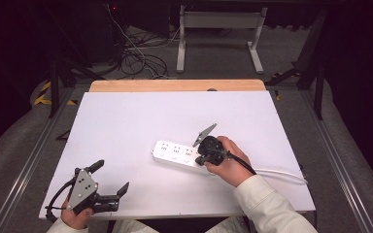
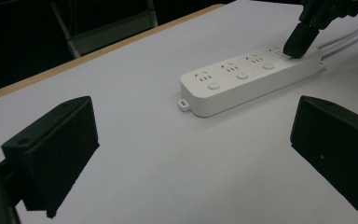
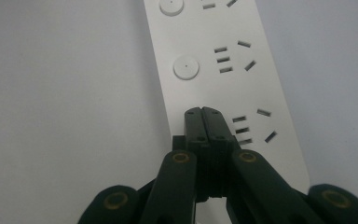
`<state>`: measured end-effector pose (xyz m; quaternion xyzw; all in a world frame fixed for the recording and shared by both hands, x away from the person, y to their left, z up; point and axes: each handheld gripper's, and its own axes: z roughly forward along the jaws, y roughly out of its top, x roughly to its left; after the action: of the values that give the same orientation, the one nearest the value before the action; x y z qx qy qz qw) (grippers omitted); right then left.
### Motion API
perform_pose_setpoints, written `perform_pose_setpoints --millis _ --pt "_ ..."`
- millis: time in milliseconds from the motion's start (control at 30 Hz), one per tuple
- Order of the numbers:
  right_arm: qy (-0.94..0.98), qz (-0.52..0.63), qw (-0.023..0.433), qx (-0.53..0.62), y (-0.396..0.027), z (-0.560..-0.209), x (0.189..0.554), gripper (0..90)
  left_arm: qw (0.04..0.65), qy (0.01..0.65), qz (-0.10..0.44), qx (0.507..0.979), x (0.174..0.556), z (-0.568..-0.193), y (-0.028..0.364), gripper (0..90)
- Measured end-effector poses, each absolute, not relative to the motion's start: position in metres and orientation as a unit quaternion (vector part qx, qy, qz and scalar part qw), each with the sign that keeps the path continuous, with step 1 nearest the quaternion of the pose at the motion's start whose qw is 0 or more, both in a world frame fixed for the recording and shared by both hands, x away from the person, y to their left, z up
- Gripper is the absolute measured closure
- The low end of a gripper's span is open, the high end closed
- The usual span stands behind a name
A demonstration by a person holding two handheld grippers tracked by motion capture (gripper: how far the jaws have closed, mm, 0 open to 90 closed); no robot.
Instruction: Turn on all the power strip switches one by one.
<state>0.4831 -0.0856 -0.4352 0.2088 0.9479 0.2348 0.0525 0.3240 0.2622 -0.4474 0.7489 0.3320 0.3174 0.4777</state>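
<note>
Field notes, from my seat. The white table top [image 1: 126, 126] fills the middle ground ahead of me; its far edge, at 12 o'clock, shows a strip of bare pale wood [image 1: 177, 85]. Beyond that, at 12 to 1 o'clock, a light grey metal frame [image 1: 221, 34] stands on two legs on the floor. At 11 o'clock a tangle of cables [image 1: 138, 56] lies on the grey floor [image 1: 213, 63]. Yellow-and-black hazard tape [image 1: 42, 92] marks the floor at 10 o'clock. Metal rails [image 1: 26, 165] run along both sides of the table, at 9 and 3 o'clock. The room's edges are dark; light falls mainly on the table.
</note>
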Motion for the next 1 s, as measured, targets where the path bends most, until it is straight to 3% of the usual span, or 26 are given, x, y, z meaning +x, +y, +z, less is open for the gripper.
perform_pose_setpoints --millis 500,600,767,1000 --pt "0.948 0.230 0.060 0.214 -0.084 -0.437 0.482 90.0 0.481 0.333 0.315 0.747 0.324 -0.448 0.262 1.3" --pt "0.942 0.254 0.087 0.202 -0.086 -0.428 0.478 90.0 0.480 0.334 0.314 0.748 0.324 -0.448 0.263 1.3" --pt "0.921 0.327 0.090 0.192 -0.091 -0.404 0.473 90.0 0.480 0.335 0.313 0.748 0.325 -0.448 0.262 1.3" --pt "0.919 0.334 0.087 0.190 -0.088 -0.401 0.473 90.0 0.481 0.335 0.314 0.747 0.324 -0.448 0.262 1.3"
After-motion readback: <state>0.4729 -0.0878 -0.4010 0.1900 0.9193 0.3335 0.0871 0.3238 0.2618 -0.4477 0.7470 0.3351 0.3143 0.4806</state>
